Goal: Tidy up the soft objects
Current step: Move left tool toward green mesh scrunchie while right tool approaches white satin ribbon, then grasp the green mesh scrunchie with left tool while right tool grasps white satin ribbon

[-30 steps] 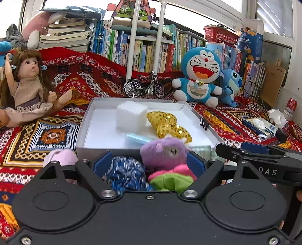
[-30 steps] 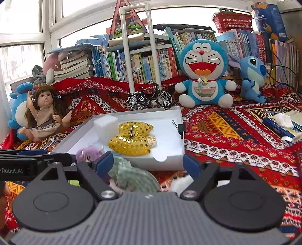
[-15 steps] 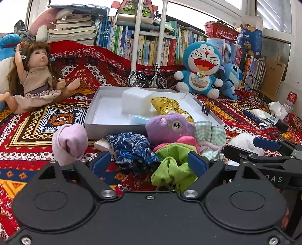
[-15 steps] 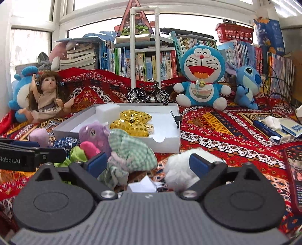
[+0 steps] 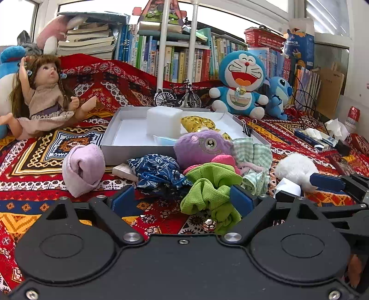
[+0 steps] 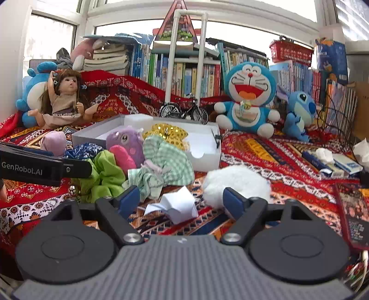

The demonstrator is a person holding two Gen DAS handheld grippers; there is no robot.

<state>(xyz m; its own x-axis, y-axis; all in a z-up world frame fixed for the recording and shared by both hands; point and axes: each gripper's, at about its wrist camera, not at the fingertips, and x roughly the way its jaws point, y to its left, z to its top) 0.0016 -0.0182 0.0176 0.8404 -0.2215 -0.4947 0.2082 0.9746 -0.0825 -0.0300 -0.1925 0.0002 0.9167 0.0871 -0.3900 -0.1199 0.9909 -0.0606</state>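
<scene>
Okay, my left gripper (image 5: 182,199) is spread, green scrunchie (image 5: 211,192) between the pads, unpinched. Right gripper (image 6: 182,199) has just been closing but is spread over crumpled paper (image 6: 175,204). White tray (image 5: 129,147) holds the foam block (image 5: 163,122) and gold bow (image 5: 198,121); the soft pile in front of the tray is unsorted.

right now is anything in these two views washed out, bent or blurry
Left wrist view: the windows behind the books blow out to white, the fisheye bows the frame edges, and the green cloth stays sharp. Right wrist view: the same window glare and edge bending, the white fluffy ball is sharp, and there is no motion blur.
</scene>
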